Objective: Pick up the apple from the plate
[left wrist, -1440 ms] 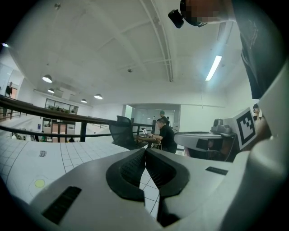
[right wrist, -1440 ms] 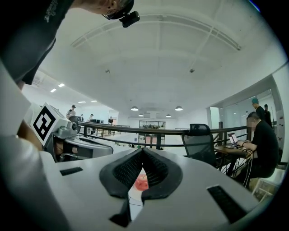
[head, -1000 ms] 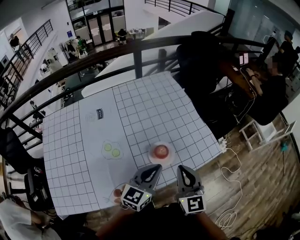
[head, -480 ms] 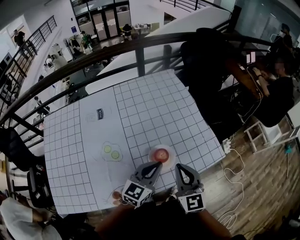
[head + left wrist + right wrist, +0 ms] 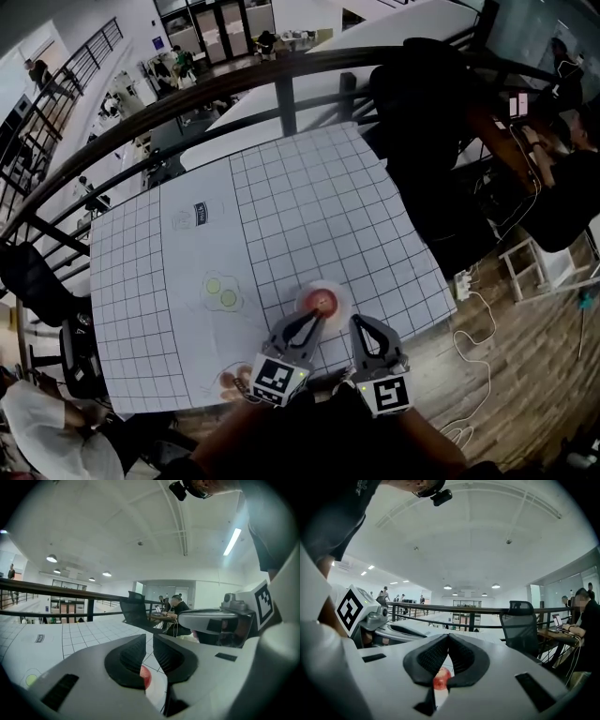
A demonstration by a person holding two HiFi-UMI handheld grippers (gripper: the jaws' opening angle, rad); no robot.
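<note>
The apple [image 5: 322, 301] sits alone on the small plate [image 5: 340, 296], close to the near edge of the desk [image 5: 300, 187]. Our left hand-held gripper [image 5: 315, 320] has its jaws together at the plate's near rim, with the apple at its 12 o'clock, so it is the nearer one. Our right hand-held gripper [image 5: 357, 322], jaws likewise together, has the apple at about 10 o'clock. The apple is round, so no axis matters. We judge the jaws must part first. Two green discs [image 5: 222, 292] lie at the plate's 9 o'clock.
</note>
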